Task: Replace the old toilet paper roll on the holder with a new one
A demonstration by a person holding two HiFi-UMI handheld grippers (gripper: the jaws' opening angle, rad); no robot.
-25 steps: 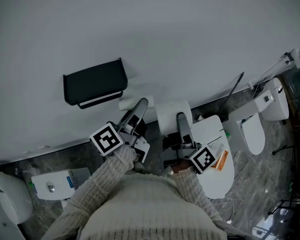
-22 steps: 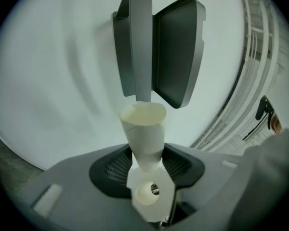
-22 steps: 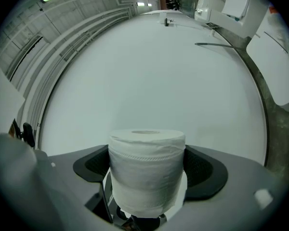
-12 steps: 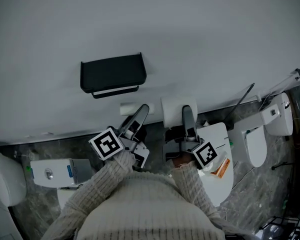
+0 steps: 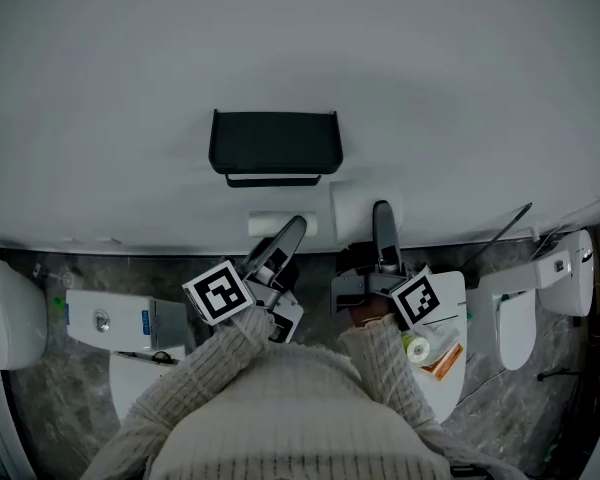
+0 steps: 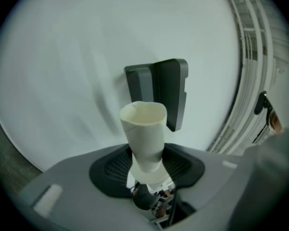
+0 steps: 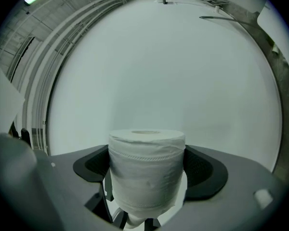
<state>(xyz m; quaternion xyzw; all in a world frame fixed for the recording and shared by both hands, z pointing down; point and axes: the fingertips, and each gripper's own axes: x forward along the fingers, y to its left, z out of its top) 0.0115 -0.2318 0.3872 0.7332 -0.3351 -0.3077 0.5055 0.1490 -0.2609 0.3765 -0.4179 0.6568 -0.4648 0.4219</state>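
Left tongs pinching empty cardboard tube. Right tongs pinching full toilet paper roll. Both side by side at centre of head view, apart. Black holder just above them, upper centre, mounted on white wall. Neither roll touching holder.

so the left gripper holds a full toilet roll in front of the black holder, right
No: the left gripper holds an empty cardboard tube, not a full roll, in front of the black holder; the left gripper view shows it.
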